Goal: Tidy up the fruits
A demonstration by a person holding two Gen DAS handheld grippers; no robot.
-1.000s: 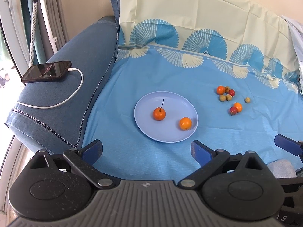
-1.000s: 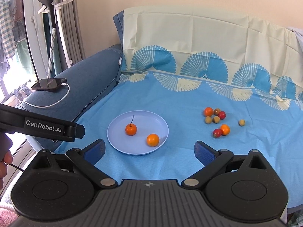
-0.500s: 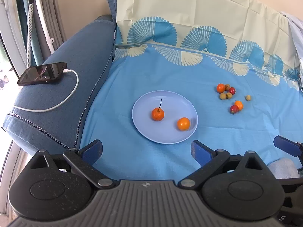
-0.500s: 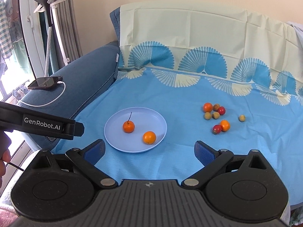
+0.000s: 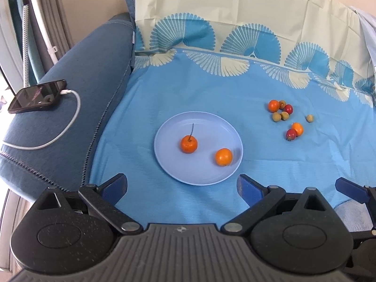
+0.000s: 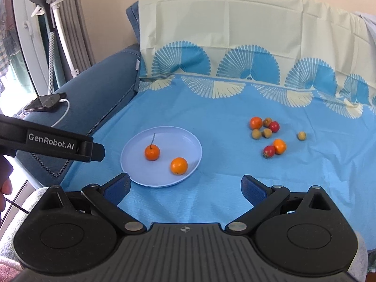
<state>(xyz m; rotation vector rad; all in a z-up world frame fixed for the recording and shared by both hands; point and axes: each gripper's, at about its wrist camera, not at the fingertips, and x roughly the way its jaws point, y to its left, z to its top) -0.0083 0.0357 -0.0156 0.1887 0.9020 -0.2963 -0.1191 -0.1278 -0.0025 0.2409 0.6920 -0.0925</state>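
Note:
A pale blue plate [image 5: 202, 127] [image 6: 183, 136] lies on the blue sheet. On it sit a stemmed orange fruit [image 5: 188, 143] [image 6: 152, 152] and a round orange one [image 5: 223, 157] [image 6: 179, 166]. To the right lies a loose cluster of several small orange, red and tan fruits [image 5: 284, 117] [image 6: 268, 132]. My left gripper [image 5: 182, 188] stands open and empty just in front of the plate. My right gripper [image 6: 185, 188] is open too, empty, near the plate's front right edge.
A dark phone [image 5: 37, 96] on a white charging cable [image 5: 70, 122] rests on the blue sofa arm at left. The other gripper's body [image 6: 51, 142] juts in from the left of the right wrist view. A sheet-covered backrest [image 6: 235, 28] rises behind.
Both grippers have shifted slightly, so the plate and the fruits sit a bit differently in view. Nothing was grasped or released, and the fruits have not moved.

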